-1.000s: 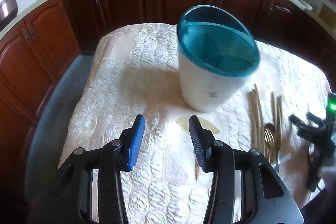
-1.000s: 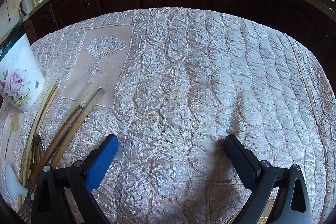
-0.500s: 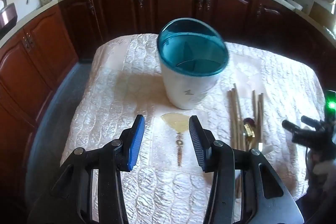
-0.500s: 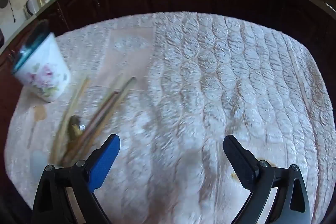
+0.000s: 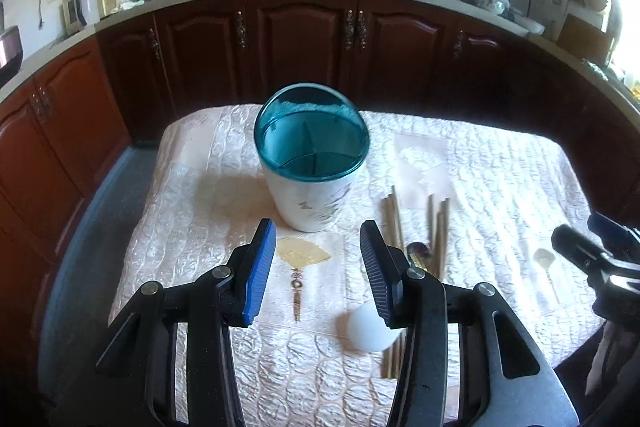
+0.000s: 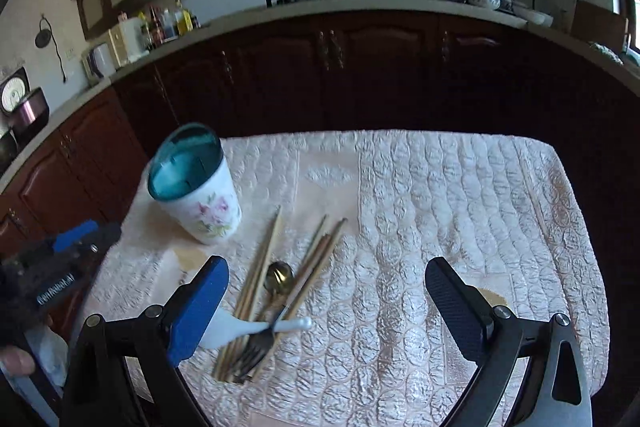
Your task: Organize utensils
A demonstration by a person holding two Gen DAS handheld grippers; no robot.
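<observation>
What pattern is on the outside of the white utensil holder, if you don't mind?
Pink flowers with green leaves on the utensil holder, clearest in the right wrist view.

Blurred white lettering, left gripper (image 6: 86, 239)

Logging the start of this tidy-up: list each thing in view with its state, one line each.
White floral utensil holder with teal rim: upright, empty.
Wooden chopsticks: loose on the quilted cloth.
Gold spoon: lying among them.
Dark fork: lying flat.
White spoon: lying across the pile.
Left gripper: open, empty.
Right gripper: open, empty.
</observation>
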